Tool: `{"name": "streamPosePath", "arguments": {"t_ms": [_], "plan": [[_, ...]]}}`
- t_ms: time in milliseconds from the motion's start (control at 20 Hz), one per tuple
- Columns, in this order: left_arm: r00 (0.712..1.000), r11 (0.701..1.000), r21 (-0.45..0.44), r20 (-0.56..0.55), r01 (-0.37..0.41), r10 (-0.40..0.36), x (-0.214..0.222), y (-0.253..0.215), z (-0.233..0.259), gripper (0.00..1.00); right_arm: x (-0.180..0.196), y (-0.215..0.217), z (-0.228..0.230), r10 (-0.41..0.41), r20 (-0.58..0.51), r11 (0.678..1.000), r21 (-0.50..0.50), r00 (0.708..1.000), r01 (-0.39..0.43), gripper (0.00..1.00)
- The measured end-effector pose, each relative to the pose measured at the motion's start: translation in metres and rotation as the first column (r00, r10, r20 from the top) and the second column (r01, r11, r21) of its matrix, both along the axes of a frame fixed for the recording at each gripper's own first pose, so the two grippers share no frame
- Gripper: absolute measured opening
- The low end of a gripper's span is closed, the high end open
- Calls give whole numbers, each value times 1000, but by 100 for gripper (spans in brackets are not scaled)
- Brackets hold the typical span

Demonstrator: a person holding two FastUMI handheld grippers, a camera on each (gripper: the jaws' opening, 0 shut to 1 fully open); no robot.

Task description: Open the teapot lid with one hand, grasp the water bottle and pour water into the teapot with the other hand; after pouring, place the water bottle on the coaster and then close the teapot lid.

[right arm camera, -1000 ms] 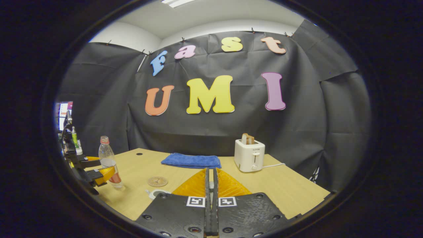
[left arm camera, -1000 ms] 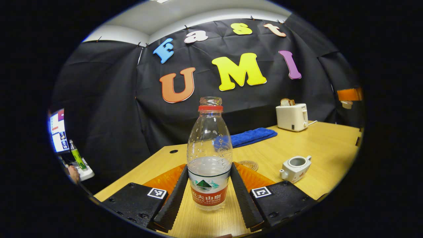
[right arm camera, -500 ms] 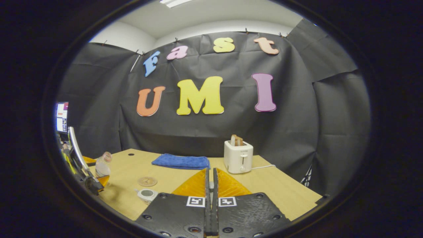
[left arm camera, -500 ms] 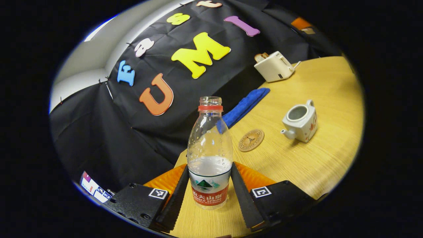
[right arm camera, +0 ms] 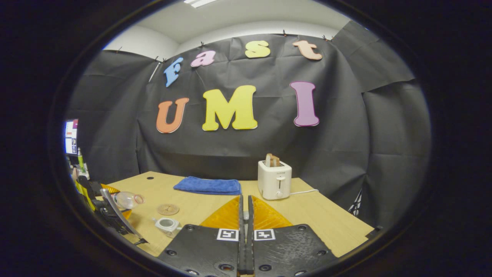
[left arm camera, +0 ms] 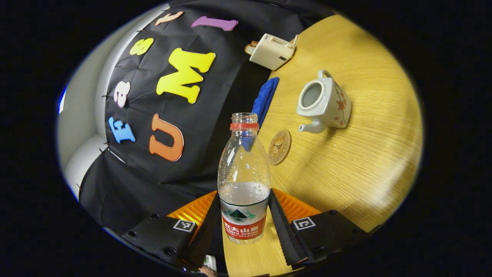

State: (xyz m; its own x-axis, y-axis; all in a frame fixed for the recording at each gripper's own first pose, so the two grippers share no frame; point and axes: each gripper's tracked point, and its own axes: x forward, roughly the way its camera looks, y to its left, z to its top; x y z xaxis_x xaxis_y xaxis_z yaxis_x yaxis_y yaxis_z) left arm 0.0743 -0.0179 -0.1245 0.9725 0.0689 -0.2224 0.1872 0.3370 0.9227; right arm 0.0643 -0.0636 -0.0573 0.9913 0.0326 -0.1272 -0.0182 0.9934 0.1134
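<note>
I'm seeing black gripper bodies with screw heads, ribbed orange panels behind the fingers, and square coded tags on left gripper (left arm camera: 243, 227) and right gripper (right arm camera: 245, 231).

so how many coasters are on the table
1: a round coaster lies flat on the table, between the held water bottle and the teapot.

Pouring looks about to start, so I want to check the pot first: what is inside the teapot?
The teapot has no lid on; its mouth shows a pale, bare inner wall. The bottom is out of sight, so any water there can't be confirmed.
</note>
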Motion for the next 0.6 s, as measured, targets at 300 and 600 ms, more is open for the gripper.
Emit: {"name": "streamPosePath", "arguments": {"t_ms": [300, 600], "plan": [[998, 966, 250, 10, 61, -65, -5, -8, 10, 76, 1, -2, -3, 4, -12, 1000, 9, 1000, -4, 0], [994, 925, 366, 9, 102, -113, -4, -30, 18, 76, 1, -8, -2, -5, -12, 1000, 11, 1000, 6, 0]]}}
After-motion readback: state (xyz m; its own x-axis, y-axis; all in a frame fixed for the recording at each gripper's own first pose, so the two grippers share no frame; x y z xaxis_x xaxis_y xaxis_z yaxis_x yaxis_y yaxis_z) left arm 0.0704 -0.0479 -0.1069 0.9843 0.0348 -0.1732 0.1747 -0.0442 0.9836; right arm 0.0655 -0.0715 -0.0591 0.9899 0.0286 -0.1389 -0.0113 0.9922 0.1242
